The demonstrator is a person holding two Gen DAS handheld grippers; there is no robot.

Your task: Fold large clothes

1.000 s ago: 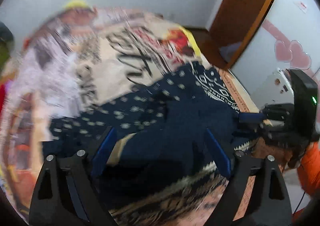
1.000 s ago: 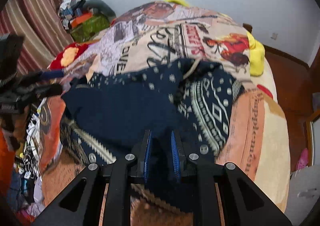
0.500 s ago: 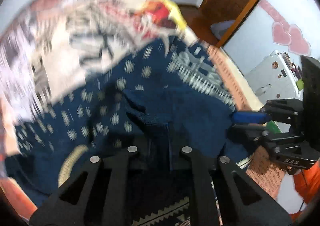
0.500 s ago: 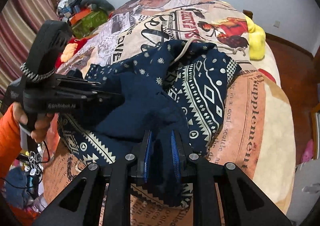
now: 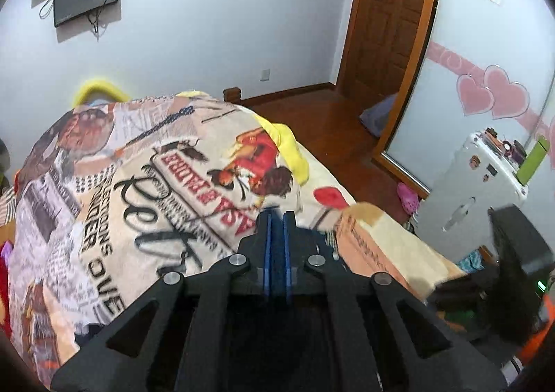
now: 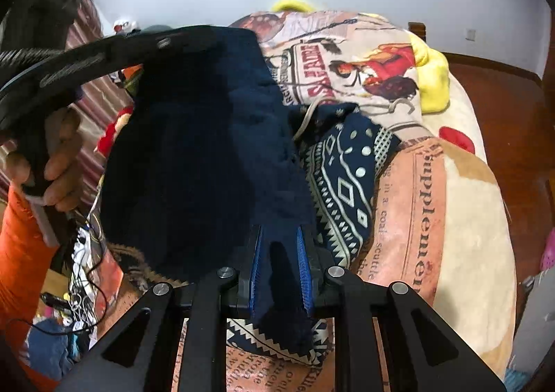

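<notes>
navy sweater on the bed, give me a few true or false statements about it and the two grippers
1. The right gripper is clamped on the navy sweater. True.
2. The sweater lies flat on the printed blanket. False: part of it is lifted off the blanket, hanging from the left gripper.
3. The left gripper's jaws stand wide open. False: they are shut on the fabric.
4. A hand in an orange sleeve holds the left gripper. True.
5. The sweater is plain all over. False: part shows a white geometric pattern.
</notes>
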